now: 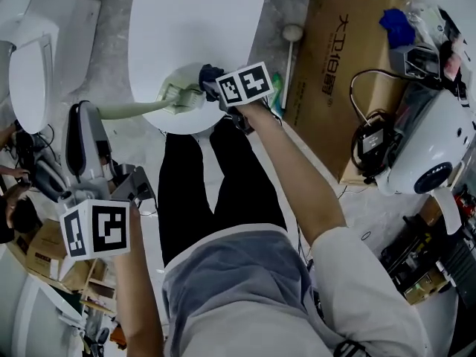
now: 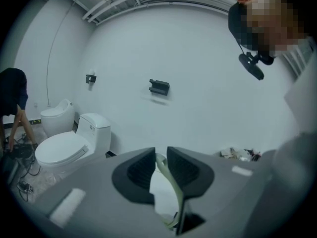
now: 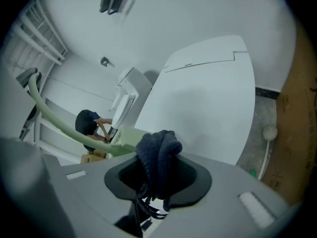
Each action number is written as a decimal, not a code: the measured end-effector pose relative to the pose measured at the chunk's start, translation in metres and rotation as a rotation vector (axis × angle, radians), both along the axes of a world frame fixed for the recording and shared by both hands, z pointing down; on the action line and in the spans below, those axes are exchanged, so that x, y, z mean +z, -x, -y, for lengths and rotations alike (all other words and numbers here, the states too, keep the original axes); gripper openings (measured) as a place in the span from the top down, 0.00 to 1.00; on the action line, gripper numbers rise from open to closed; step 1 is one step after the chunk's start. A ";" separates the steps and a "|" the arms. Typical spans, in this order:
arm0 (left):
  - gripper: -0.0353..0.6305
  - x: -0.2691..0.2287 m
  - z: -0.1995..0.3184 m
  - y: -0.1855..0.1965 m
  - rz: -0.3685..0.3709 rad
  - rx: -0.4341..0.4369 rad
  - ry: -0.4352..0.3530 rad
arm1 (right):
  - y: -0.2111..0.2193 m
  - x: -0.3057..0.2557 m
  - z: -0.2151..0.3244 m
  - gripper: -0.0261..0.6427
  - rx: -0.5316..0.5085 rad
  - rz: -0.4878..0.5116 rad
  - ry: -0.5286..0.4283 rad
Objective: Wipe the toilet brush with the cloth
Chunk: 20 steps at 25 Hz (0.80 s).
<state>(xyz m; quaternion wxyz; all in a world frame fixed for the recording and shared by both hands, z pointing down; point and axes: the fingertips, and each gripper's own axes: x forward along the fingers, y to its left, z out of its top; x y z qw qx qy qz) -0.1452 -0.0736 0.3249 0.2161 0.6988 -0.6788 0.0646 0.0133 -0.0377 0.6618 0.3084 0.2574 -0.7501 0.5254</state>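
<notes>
The pale green toilet brush [image 1: 141,108] lies level above the closed white toilet lid [image 1: 201,28]; its head [image 1: 182,95] is over the lid's front edge. My left gripper [image 1: 80,117] is shut on the end of the handle, which shows as a thin green strip [image 2: 171,182] between its jaws [image 2: 161,157]. My right gripper [image 1: 212,84] is shut on a dark blue cloth [image 1: 208,73]. In the right gripper view the bunched cloth [image 3: 158,155] fills the jaws [image 3: 158,170] and rests against the brush head [image 3: 121,140], with the handle [image 3: 54,123] curving off left.
A cardboard box [image 1: 357,65] stands right of the toilet, with a white-handled tool [image 1: 290,43] leaning beside it. A white machine [image 1: 431,155] and cables crowd the right side. A second toilet [image 1: 30,65] stands at the left. A person [image 3: 91,123] bends down in the background.
</notes>
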 end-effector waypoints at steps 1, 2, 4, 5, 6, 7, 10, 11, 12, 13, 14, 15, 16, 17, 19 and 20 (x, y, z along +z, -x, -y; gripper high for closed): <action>0.95 0.000 0.000 0.002 0.002 -0.006 -0.004 | 0.002 0.003 -0.001 0.79 -0.021 -0.018 -0.016; 0.95 0.001 0.001 0.003 0.001 -0.010 -0.006 | 0.003 0.007 -0.002 0.79 -0.035 -0.035 -0.026; 0.95 0.001 0.004 0.003 0.001 -0.009 -0.005 | 0.005 0.013 -0.004 0.80 -0.044 -0.059 -0.038; 0.95 0.000 0.005 0.003 0.005 -0.005 -0.002 | 0.006 0.015 -0.004 0.80 -0.040 -0.066 -0.044; 0.95 0.000 0.006 0.002 0.009 0.000 0.001 | 0.006 0.017 -0.004 0.80 -0.031 -0.072 -0.049; 0.95 0.000 0.006 0.001 0.013 0.005 0.002 | 0.005 0.019 -0.005 0.80 -0.015 -0.075 -0.053; 0.95 0.001 0.006 -0.001 0.019 0.019 0.009 | 0.002 0.025 -0.010 0.80 0.051 -0.075 -0.044; 0.95 0.001 0.006 0.000 0.021 0.023 0.012 | 0.002 0.027 -0.013 0.80 0.071 -0.075 -0.037; 0.95 0.001 0.006 0.000 0.024 0.029 0.014 | 0.001 0.030 -0.016 0.80 0.088 -0.076 -0.030; 0.95 0.002 0.007 0.001 0.028 0.033 0.016 | 0.000 0.032 -0.018 0.80 0.103 -0.077 -0.024; 0.95 0.002 0.007 0.001 0.030 0.035 0.016 | -0.001 0.035 -0.020 0.80 0.118 -0.078 -0.019; 0.95 0.003 0.006 0.002 0.030 0.035 0.016 | -0.002 0.037 -0.023 0.80 0.131 -0.079 -0.015; 0.95 0.003 0.006 0.003 0.027 0.036 0.016 | -0.002 0.039 -0.025 0.80 0.142 -0.083 -0.011; 0.95 0.003 0.005 0.004 0.021 0.038 0.015 | -0.002 0.041 -0.028 0.80 0.151 -0.089 -0.008; 0.95 0.003 0.005 0.005 0.007 0.051 0.008 | 0.001 0.043 -0.034 0.80 0.162 -0.107 -0.007; 0.95 0.003 0.005 0.006 0.003 0.058 0.004 | 0.002 0.043 -0.037 0.80 0.169 -0.117 -0.008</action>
